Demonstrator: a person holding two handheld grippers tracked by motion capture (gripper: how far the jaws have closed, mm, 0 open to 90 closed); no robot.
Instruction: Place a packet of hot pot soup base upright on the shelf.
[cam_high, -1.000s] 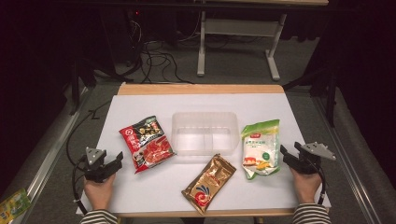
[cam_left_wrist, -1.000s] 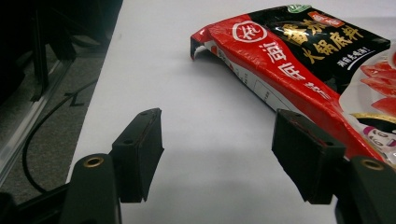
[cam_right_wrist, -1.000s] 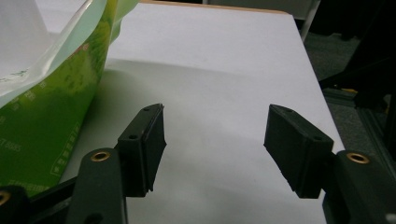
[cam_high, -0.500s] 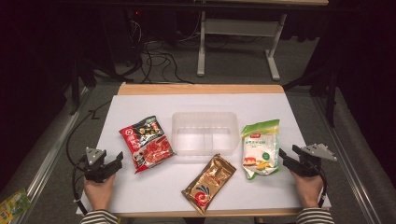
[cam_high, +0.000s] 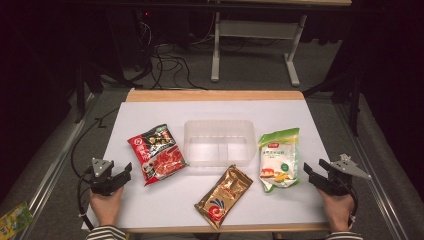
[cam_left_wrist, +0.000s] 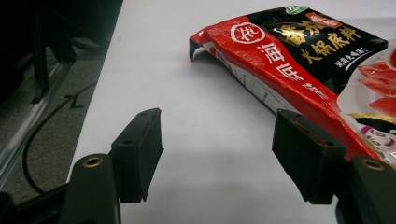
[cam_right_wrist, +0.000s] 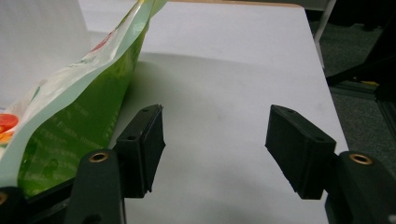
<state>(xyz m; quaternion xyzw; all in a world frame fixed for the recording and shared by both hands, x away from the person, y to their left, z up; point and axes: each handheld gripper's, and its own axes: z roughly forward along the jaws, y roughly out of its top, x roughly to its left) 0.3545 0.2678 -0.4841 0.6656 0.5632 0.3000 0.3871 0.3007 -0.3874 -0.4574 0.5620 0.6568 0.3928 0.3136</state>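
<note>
a person's two hands rest at the near edge of a white table, each holding a gripper with its jaws spread wide and nothing between them. the left gripper sits near the red and black packet, which lies flat just left of a clear plastic container; in the left gripper view the packet runs past the right jaw. the right gripper sits near the green pouch, which lies right of the container. a gold sachet lies between the hands, nearer the front edge.
</note>
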